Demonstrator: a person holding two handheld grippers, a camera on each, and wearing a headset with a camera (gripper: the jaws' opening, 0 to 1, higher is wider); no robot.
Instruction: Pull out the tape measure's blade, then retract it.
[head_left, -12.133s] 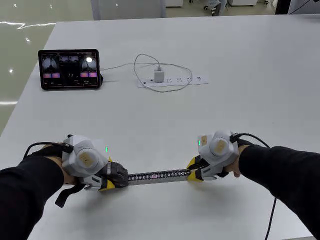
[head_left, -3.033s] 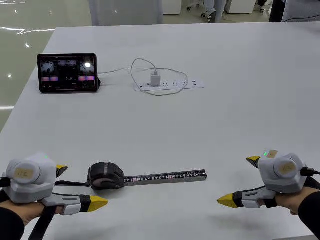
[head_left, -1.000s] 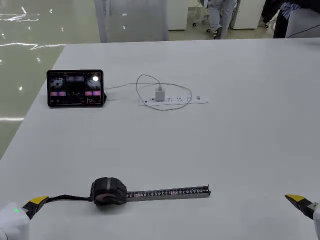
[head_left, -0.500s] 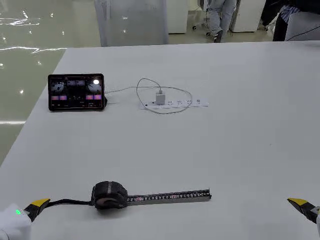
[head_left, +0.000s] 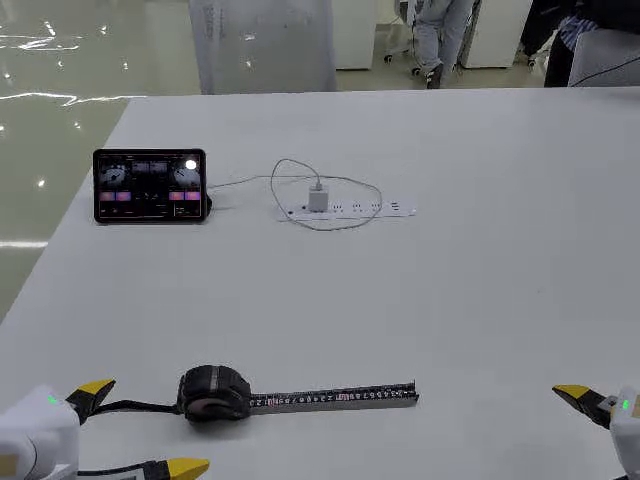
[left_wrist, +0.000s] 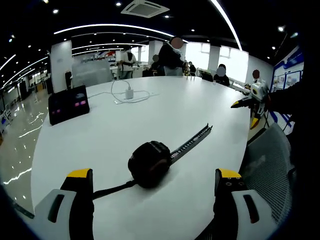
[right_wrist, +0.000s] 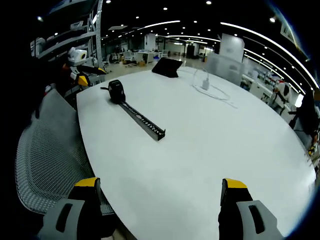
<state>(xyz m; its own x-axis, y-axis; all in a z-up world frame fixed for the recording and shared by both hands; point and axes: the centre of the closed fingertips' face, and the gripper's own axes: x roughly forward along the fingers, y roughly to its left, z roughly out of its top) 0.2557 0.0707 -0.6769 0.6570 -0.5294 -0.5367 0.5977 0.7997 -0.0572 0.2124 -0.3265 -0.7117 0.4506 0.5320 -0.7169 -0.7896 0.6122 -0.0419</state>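
Counter (head_left: 450, 300) carries the tape measure (head_left: 211, 393) near its front edge, its blade (head_left: 335, 397) lying drawn out rightward, and we see the left tool (left_wrist: 153, 174) and right tool (right_wrist: 160, 183) have let go and backed off, spread and empty, so we judge retraction remains.

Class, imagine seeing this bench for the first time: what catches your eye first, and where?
A black tape measure lies near the front of the table, blade pulled out flat to the right. The open left gripper and right gripper flank it, holding nothing. A lit tablet stands at the far left.
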